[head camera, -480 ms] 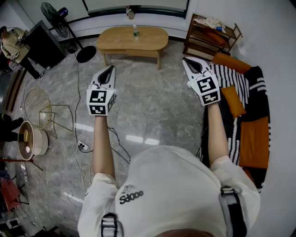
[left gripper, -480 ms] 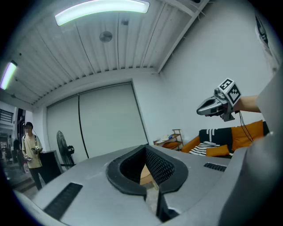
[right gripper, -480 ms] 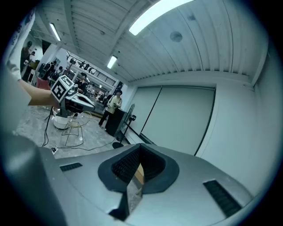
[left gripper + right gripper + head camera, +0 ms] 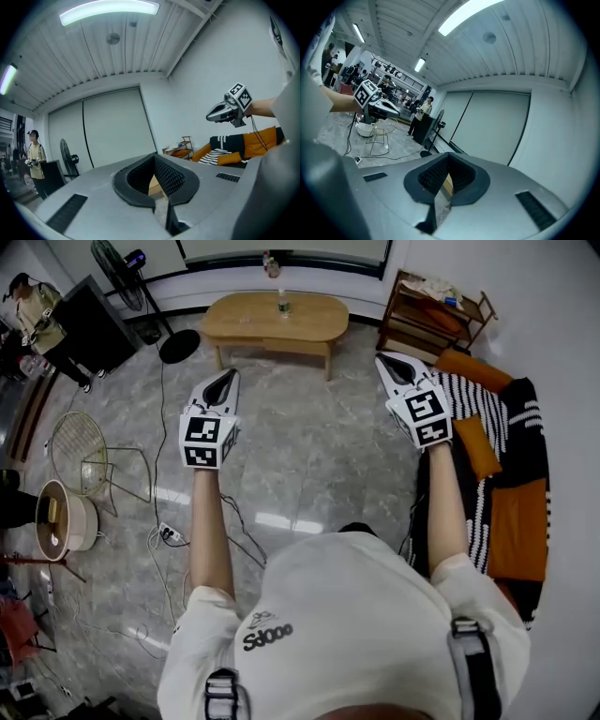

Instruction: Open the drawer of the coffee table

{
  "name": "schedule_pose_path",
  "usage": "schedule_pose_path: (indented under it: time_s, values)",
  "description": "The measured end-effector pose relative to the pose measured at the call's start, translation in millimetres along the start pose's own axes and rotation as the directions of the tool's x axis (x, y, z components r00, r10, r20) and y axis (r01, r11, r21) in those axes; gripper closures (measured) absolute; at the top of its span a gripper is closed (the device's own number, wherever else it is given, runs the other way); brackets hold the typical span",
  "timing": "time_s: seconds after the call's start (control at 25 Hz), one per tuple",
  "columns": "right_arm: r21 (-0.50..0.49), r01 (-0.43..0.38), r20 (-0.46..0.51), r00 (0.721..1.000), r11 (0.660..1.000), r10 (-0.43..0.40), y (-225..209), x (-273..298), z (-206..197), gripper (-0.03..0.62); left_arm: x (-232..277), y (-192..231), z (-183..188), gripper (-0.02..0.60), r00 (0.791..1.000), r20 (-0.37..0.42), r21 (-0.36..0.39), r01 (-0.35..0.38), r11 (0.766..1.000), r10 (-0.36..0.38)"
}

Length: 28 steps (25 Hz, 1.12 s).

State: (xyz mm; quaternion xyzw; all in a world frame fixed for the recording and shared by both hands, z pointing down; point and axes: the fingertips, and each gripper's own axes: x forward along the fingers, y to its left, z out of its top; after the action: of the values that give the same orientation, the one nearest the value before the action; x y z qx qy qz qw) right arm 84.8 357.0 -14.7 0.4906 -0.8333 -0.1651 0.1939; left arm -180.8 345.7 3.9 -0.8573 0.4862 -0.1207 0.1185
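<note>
Left claw and right claw pinched together, empty, well short of the coffee table.
Its oval light-wood top, at the far side, carries an upright bottle.

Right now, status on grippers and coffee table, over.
Left gripper shut, empty. Right gripper shut, empty. Coffee table ahead, not reached, bottle on top. Only bare floor between.

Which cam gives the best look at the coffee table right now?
Head view. It shows the whole coffee table from above: oval wooden top, legs, and a bottle standing on it. Both gripper views catch only a tan sliver, likely the table, past their own jaws, and no drawer is readable there.
</note>
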Motion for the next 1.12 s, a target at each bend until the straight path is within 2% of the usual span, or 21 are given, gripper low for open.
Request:
schedule_pose_path:
  time_s: [0.16,0.28,0.44,0.68,0.96,1.12]
  values:
    - [0.034,0.027,0.016,1.0,0.999,-0.027,-2,3,5,0.6,-1,10,-9,0.563,1.0,-0.013,-0.002,0.01,1.0,-0.01]
    - [0.056,0.016,0.009,1.0,0.998,-0.017,1,12,4,0.6,4,17,-18,0.563,0.999,-0.022,-0.018,0.022,1.0,-0.023]
    - [0.068,0.0,0.008,1.0,0.998,-0.001,-11,34,-11,0.599,33,19,-31,0.563,0.999,-0.035,-0.021,0.026,0.999,-0.027]
    - [0.109,-0.035,0.027,0.999,0.993,0.032,-57,100,-42,0.599,113,36,-40,0.563,0.998,-0.064,-0.022,0.025,0.999,-0.026]
    - [0.137,-0.074,0.022,0.997,0.988,0.072,-139,195,-71,0.6,218,69,-31,0.563,0.997,-0.077,-0.061,-0.01,0.998,0.005]
    - [0.143,-0.107,0.008,0.994,0.984,0.107,-180,246,-96,0.599,277,79,-40,0.563,0.995,-0.1,-0.103,-0.031,0.994,0.021]
